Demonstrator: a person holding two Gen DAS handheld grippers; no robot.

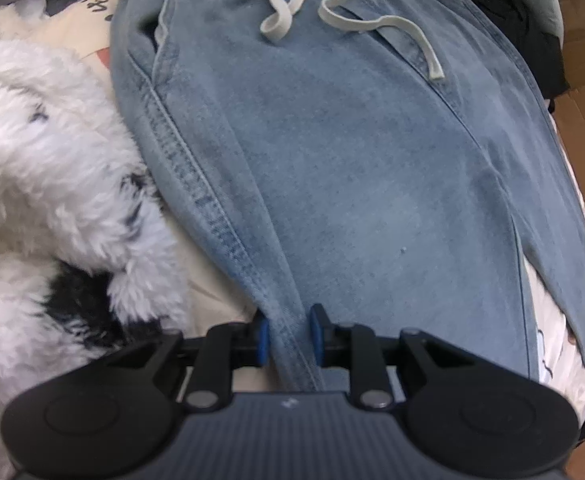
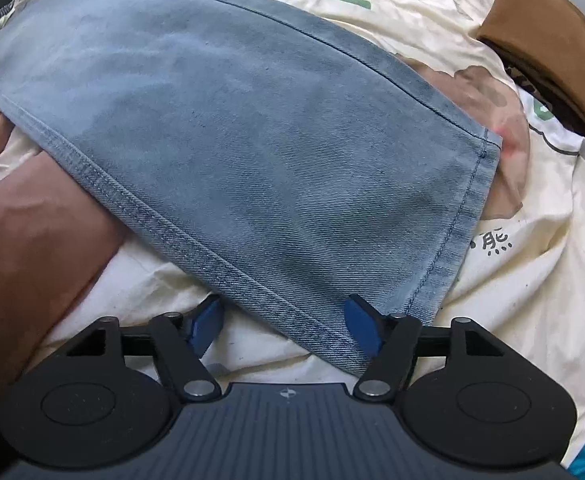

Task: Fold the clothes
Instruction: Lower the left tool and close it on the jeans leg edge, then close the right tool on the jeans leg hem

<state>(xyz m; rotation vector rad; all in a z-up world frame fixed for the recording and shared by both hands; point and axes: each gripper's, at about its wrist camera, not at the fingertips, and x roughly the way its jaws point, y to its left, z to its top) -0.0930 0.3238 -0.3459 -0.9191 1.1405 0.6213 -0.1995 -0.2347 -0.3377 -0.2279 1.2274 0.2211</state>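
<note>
Light blue denim jeans (image 1: 332, 160) lie flat on the bed, waistband and cream drawstring (image 1: 348, 20) at the far end in the left wrist view. My left gripper (image 1: 288, 340) points down at the jeans' left side seam; the seam runs between its blue pads (image 1: 263, 340), which stand narrowly apart and do not visibly pinch it. In the right wrist view a jeans leg (image 2: 252, 140) stretches away with its hem at the right. My right gripper (image 2: 284, 326) is open wide over the leg's near corner, one pad (image 2: 206, 324) off the cloth, the other above it.
A fluffy white and black blanket (image 1: 52, 160) is heaped left of the jeans. The cream printed bedsheet (image 2: 512, 260) shows around the leg. A brown cushion (image 2: 544, 48) sits far right, with cardboard (image 1: 584, 128) and dark clothes (image 1: 512, 40) beyond the waistband.
</note>
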